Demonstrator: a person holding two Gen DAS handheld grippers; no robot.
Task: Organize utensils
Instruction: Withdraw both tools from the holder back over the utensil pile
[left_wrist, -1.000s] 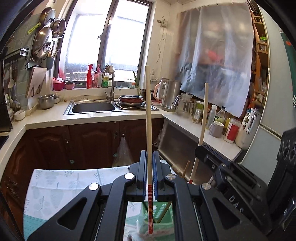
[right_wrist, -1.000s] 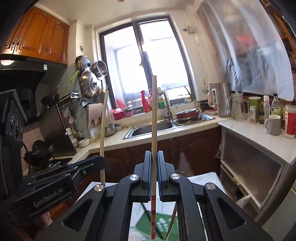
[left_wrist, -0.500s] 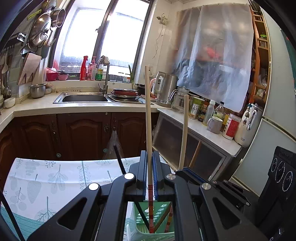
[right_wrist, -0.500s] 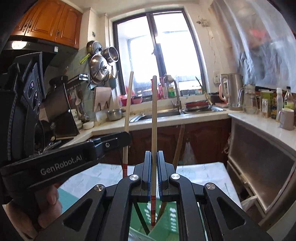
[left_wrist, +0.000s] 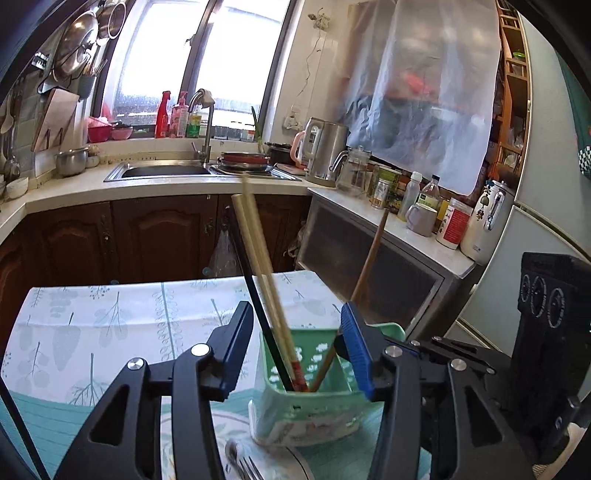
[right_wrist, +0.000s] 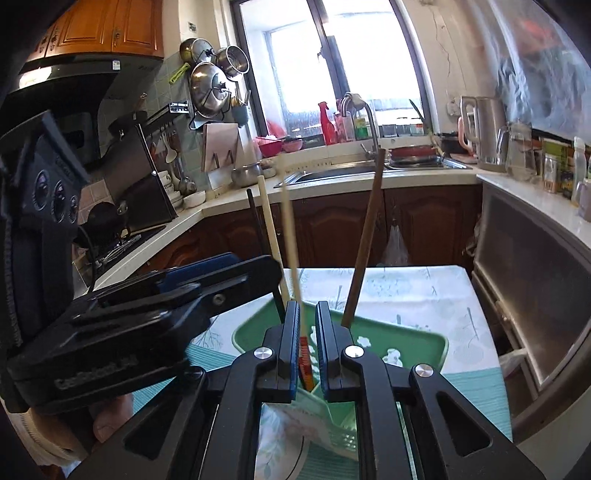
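Pale wooden chopsticks (left_wrist: 260, 280) stand tilted toward the upper left of the frame in the green plastic utensil holder (left_wrist: 306, 398), between your opening left gripper (left_wrist: 297, 332); your right gripper (right_wrist: 307, 325), narrowly parting, brackets one.

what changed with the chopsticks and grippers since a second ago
Both grippers came down to the green utensil holder. The left gripper has let go: its jaws are opening and its pale chopstick now leans loose in the holder. The right gripper is also opening, its pale chopstick between the pads, tip in the holder. The brown chopstick and black chopstick stayed in the holder.
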